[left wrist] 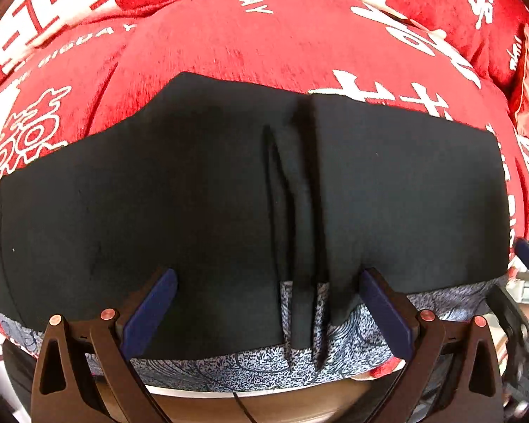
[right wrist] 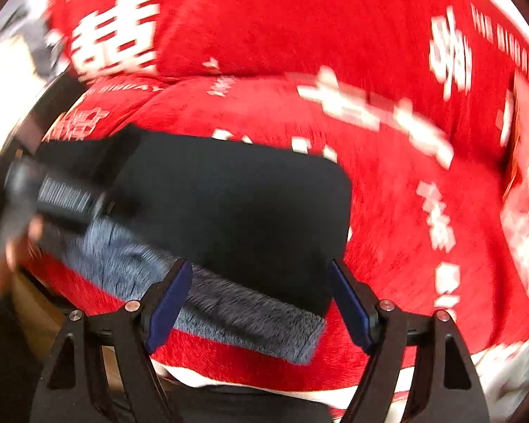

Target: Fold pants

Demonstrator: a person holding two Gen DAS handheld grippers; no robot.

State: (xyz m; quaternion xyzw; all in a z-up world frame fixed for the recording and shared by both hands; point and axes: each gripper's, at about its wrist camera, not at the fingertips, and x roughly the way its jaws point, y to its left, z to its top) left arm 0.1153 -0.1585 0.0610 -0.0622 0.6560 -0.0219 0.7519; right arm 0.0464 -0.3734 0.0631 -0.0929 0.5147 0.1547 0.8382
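I see the black pants (left wrist: 229,194) folded mid-frame on the red cover (left wrist: 229,46), under both wide-spread, empty grippers: left gripper (left wrist: 268,282), right gripper (right wrist: 259,275).

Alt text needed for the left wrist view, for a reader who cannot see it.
Black pants lie spread flat on a red cover with white lettering, a patterned grey waistband along their near edge. The left gripper hangs above them, jaws open, nothing between the blue fingers.
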